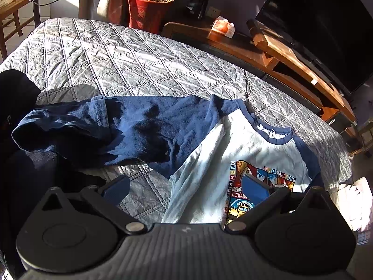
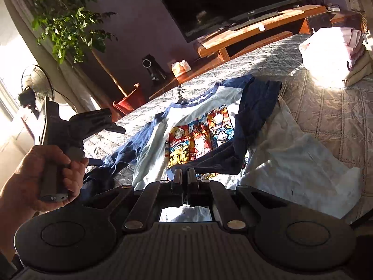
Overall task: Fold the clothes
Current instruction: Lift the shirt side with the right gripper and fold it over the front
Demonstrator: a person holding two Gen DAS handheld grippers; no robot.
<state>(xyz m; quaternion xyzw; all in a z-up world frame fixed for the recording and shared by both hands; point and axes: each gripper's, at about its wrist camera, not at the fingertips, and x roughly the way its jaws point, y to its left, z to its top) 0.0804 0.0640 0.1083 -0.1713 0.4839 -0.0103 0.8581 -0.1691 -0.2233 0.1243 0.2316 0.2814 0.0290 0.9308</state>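
At the far left of the right wrist view we see a hand (image 2: 39, 175) gripping the handle of the left tongs (image 2: 109, 126). In the left wrist view those left tongs (image 1: 185, 186) stand released, blue pads wide apart, holding nothing above the quilted bed (image 1: 105, 53). Beyond the bed's far edge a red pot (image 1: 146, 11) holds soil and a bare trunk; the right wrist view shows that plant's green leaves (image 2: 67, 21).

The T-shirt (image 1: 209, 154) lies face up on the bed, white body with a cartoon print, its navy sleeve (image 1: 130, 126) spread out to the left. In the right wrist view the other navy sleeve (image 2: 251, 126) is folded across the print. The right tongs (image 2: 185, 177) are clenched at the near edge of that sleeve; we cannot tell whether cloth is pinched. A white cloth (image 2: 296, 161) lies just right of the T-shirt, and folded clothes (image 2: 335, 56) sit at far right.
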